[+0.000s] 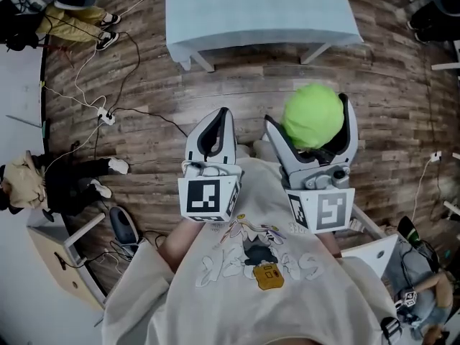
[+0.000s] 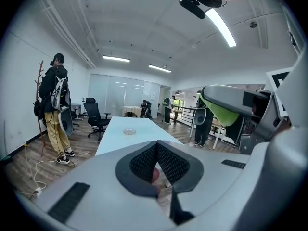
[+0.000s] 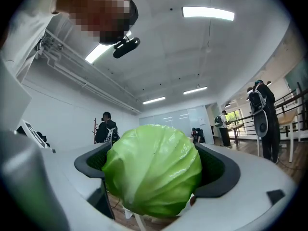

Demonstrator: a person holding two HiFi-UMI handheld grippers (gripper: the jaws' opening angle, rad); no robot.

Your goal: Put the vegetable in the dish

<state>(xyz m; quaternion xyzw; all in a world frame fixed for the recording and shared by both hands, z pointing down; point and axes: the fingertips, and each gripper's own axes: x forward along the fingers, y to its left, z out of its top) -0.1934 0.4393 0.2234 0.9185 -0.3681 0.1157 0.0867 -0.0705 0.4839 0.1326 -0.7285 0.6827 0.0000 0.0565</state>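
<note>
Cream sweatshirt (image 1: 251,279) fills the lower head view; right gripper (image 1: 313,124) clamps a round light-green cabbage (image 1: 313,115) above wooden floor (image 1: 144,70). Left gripper view: left gripper (image 2: 156,146) jaws closed together, empty. Right gripper view: cabbage near-spherical, no distinct long axis, leaf ribs running top to bottom.

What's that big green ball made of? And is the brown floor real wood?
The green ball is a cabbage: overlapping veined leaves with a slightly waxy shine. Real or plastic, I can't tell. The floor looks like wood planks: long boards, streaky brown grain, dull finish. It could be printed laminate.
</note>
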